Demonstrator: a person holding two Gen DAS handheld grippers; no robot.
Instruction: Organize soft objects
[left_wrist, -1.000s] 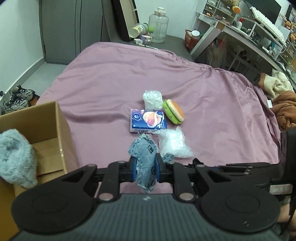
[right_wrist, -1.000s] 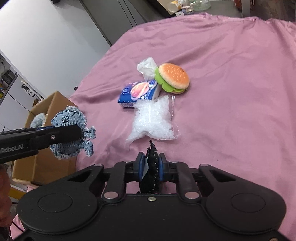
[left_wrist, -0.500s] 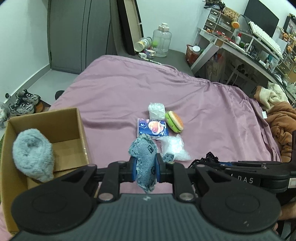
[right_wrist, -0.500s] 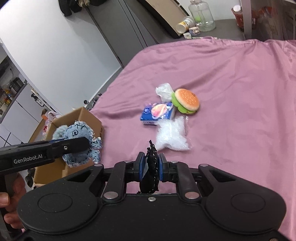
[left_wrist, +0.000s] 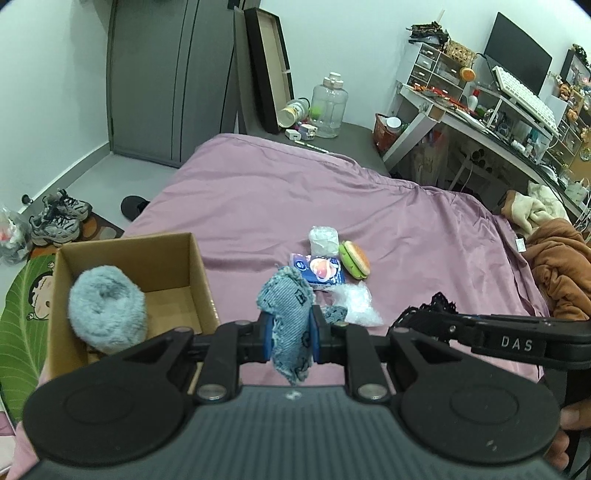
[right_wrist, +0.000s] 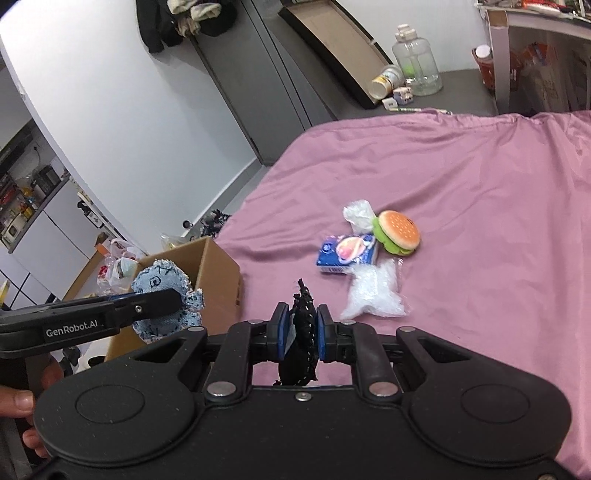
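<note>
Left hand-held gripper (left_wrist: 289, 338) is clenched on the denim toy (left_wrist: 286, 314), just right of the cardboard box (left_wrist: 192, 258); right hand-held gripper (right_wrist: 300, 338) is clenched on black lace (right_wrist: 303, 332), further from the box. Carry each over the box opening before letting go. Since a second ago both have risen, and more of the box shows.

Denim toy (left_wrist: 286, 314) faded blue; lace piece (right_wrist: 303, 332) black; sheet (left_wrist: 388, 221) mauve; burger plush (right_wrist: 397, 232) orange, green.
</note>
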